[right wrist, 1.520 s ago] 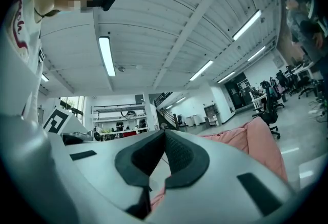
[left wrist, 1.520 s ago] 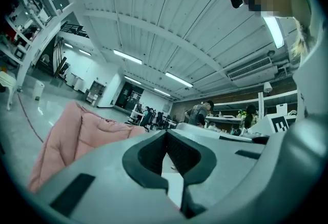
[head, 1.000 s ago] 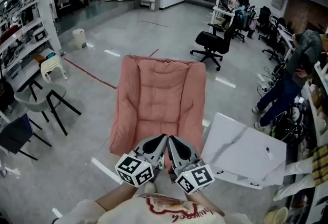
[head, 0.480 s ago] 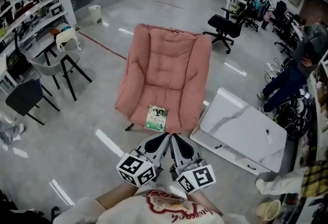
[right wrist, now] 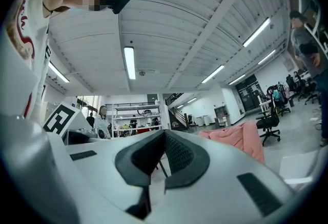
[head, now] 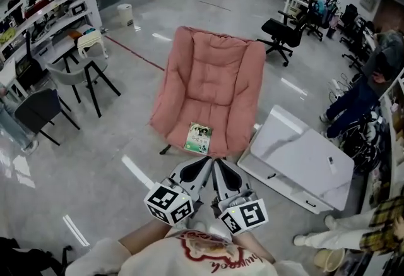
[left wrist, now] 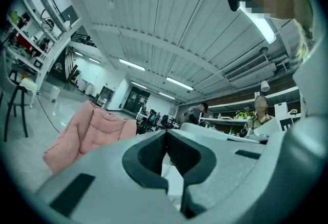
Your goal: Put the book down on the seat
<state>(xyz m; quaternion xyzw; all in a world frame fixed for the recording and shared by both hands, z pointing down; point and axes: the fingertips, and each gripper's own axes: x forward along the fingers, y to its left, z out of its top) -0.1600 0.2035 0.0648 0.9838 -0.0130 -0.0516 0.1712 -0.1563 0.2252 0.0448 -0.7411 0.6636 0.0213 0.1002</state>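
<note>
Broadly, the grey polished floor (head: pixel 95 161) lies open on the left of the pink padded lounge chair (head: pixel 211 72) and in front of it. A white marbled slab (head: pixel 303 161) lies flat just beside the chair's right front corner and narrows the way on that side. Further left, well apart from the chair, stand a grey stool-legged chair (head: pixel 79 72) and a black chair (head: pixel 38 110) before the white shelving (head: pixel 38 9). A black office chair (head: pixel 281 35) stands beyond the pink backrest at the right.

The small book with a green and pale picture cover (head: pixel 199 138) lies flat on the seat cushion, about midway across and close to the front edge, with its long side running toward the backrest.

The left gripper (head: pixel 203 162) and the right gripper (head: pixel 219 164) sit side by side, tips near each other and pointing at the chair's front edge. Both are clear of the book — each has its jaws closed together with nothing between them.
</note>
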